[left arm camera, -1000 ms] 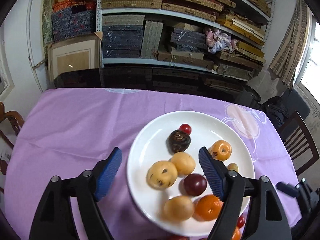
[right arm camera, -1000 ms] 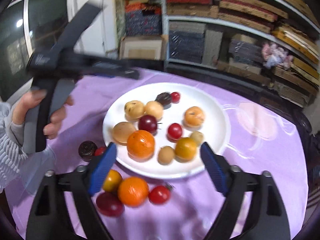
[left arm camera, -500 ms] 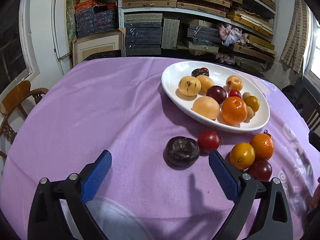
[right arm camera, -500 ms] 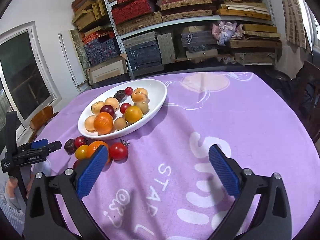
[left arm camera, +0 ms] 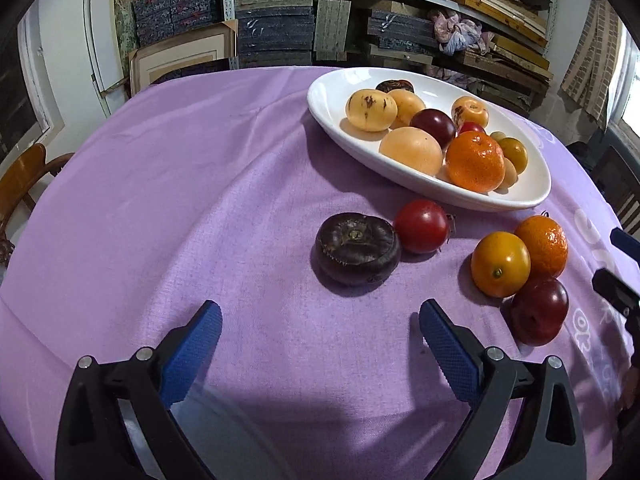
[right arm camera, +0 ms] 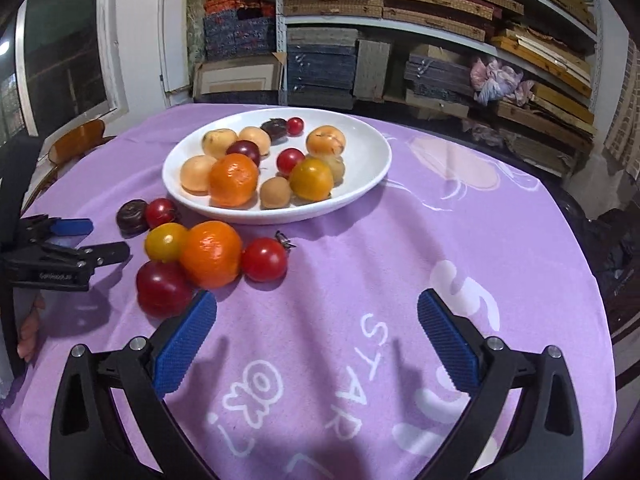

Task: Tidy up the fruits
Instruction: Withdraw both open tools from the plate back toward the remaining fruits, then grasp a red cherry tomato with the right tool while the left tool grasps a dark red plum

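A white oval plate (left arm camera: 532,196) (right arm camera: 372,176) holds several fruits on the purple tablecloth. Loose on the cloth in front of it lie a dark brown fruit (left arm camera: 357,254) (right arm camera: 132,216), a red tomato (left arm camera: 422,226) (right arm camera: 160,212), a yellow tomato (left arm camera: 500,264) (right arm camera: 166,242), a mandarin (left arm camera: 544,246) (right arm camera: 210,254), a dark red plum (left arm camera: 540,312) (right arm camera: 162,288) and a stemmed red tomato (right arm camera: 264,259). My left gripper (left arm camera: 319,307) (right arm camera: 108,238) is open and empty, just short of the dark brown fruit. My right gripper (right arm camera: 317,298) (left arm camera: 618,264) is open and empty, beside the plum and the stemmed tomato.
Shelves stacked with boxes and mats (right arm camera: 440,20) fill the wall behind the round table. A wooden chair (left arm camera: 20,176) stands at the table's left edge, another dark chair (left arm camera: 628,200) at its right. A hand (right arm camera: 28,332) holds the left gripper's handle.
The left gripper came off the plate, dropped low over the cloth before the dark brown fruit, and its jaws widened. The right gripper swung toward the loose fruits and came closer.
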### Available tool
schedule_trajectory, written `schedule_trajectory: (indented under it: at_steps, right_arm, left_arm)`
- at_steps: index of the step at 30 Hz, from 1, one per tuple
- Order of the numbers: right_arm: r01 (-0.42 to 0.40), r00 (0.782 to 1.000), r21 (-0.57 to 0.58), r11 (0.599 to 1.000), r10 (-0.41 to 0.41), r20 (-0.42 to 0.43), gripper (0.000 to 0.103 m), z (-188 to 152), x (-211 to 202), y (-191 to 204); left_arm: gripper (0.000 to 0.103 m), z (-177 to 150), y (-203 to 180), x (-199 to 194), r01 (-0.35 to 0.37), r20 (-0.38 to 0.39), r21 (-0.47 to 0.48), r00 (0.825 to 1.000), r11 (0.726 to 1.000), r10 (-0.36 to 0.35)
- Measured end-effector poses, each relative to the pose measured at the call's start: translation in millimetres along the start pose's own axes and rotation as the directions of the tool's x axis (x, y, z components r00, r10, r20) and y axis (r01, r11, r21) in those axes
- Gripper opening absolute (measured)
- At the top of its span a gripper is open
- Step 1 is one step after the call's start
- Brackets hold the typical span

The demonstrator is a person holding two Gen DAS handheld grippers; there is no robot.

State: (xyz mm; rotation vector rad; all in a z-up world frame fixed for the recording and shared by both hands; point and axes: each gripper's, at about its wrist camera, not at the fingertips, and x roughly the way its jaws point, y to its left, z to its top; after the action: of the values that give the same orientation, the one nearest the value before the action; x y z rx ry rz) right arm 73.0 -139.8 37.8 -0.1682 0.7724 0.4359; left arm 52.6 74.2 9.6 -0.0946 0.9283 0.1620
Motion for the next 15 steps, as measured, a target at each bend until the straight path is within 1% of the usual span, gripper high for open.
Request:
schedule_trajectory:
  at_steps: [2, 6, 11, 15]
  right_arm:
    - [0.010, 1.000, 0.004, 1.000, -0.010, -0.016, 0.099, 7, 7, -3]
    - [0.048, 0.998, -0.066, 0.997, -0.050, -0.041, 0.099, 17, 22, 6]
    - [0.082, 0.994, -0.126, 0.989, -0.090, -0.060, 0.099, 23, 40, 17]
    - [0.118, 0.988, -0.121, 0.986, -0.129, -0.086, 0.099, 26, 57, 10]
  left_arm:
    - [0.100, -1, -3, 2, -0.014, -0.006, 0.019, 1.000, 1.000, 0.014]
    - [0.100, -2, -3, 3, -0.011, -0.006, 0.021, 1.000, 1.000, 0.011]
    - [0.100, -2, -3, 3, -0.011, -0.006, 0.021, 1.000, 1.000, 0.011]
    - [0.100, -2, -3, 3, -0.011, -0.006, 0.020, 1.000, 1.000, 0.011]
